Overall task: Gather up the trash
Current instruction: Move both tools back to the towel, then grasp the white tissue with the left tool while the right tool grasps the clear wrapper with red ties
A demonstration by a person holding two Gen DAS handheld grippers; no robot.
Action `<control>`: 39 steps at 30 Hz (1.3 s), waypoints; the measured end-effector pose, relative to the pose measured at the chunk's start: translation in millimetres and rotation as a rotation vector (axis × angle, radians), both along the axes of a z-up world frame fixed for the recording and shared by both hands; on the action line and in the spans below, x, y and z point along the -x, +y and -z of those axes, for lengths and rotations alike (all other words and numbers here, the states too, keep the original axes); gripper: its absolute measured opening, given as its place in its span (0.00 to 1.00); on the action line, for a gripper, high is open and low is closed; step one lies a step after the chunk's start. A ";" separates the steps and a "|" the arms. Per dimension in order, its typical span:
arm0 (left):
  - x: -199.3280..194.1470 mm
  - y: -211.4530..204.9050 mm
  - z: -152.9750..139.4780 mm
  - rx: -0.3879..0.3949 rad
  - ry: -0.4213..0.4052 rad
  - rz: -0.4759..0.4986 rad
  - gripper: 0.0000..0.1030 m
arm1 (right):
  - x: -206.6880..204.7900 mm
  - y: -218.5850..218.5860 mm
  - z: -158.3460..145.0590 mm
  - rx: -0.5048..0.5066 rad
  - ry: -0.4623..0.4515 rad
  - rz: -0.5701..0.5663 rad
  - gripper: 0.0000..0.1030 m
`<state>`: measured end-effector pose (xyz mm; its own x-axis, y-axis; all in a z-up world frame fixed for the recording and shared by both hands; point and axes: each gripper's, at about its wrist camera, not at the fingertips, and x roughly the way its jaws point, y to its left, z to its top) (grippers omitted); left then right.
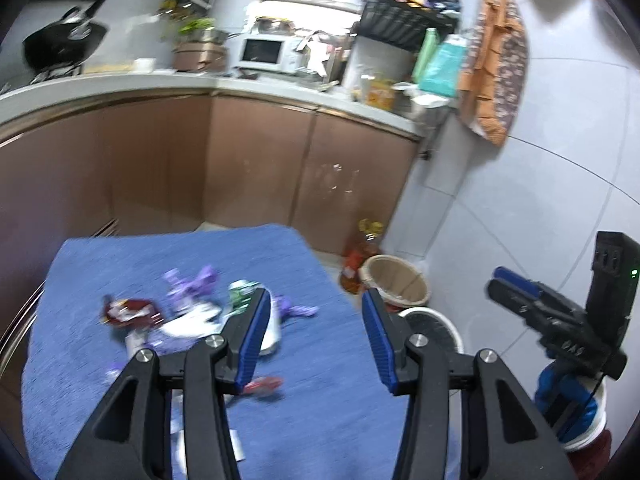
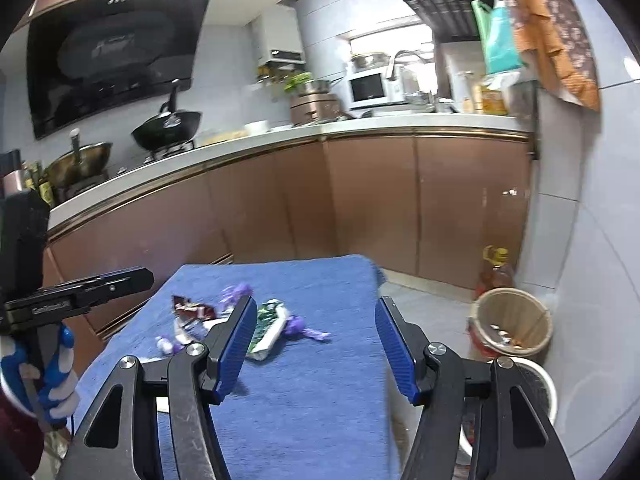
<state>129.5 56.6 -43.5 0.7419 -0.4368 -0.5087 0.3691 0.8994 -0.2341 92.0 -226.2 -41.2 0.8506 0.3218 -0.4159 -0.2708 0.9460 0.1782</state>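
We see the tabletop (image 2: 320, 400) under a blue cloth, its far edge short of the brown cabinets (image 2: 360, 208) with bare floor between. Past its right edge stands the tan bin (image 2: 512, 320), a few scraps inside, just beside a white round fan (image 1: 432, 328). The trash (image 2: 240, 320) lies scattered mid-cloth: purple wrappers, a dark red packet, a green-and-white pack (image 2: 270, 326); the near cloth is bare. Our left tongs (image 1: 316, 332) and right tongs (image 2: 316, 344) both hang released above it, nothing between the blue pads.
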 end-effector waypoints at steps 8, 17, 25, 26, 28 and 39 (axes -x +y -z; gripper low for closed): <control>-10.4 73.7 38.1 0.051 0.103 -0.097 0.44 | -22.4 38.4 26.5 -0.008 0.075 -0.117 0.57; -30.0 102.0 80.2 0.082 0.206 -0.151 0.44 | -55.7 77.2 82.9 -0.025 0.232 -0.271 0.57; -23.5 134.9 107.5 0.043 0.234 -0.202 0.44 | -84.1 102.8 124.1 -0.028 0.336 -0.345 0.57; -25.0 140.9 112.0 0.040 0.244 -0.209 0.44 | -87.9 105.8 128.6 -0.027 0.347 -0.354 0.57; -25.9 150.1 120.9 0.041 0.265 -0.222 0.44 | -93.6 110.4 134.9 -0.028 0.362 -0.367 0.57; -38.2 154.5 152.5 0.019 0.325 -0.176 0.44 | -112.2 140.2 163.7 -0.004 0.424 -0.441 0.57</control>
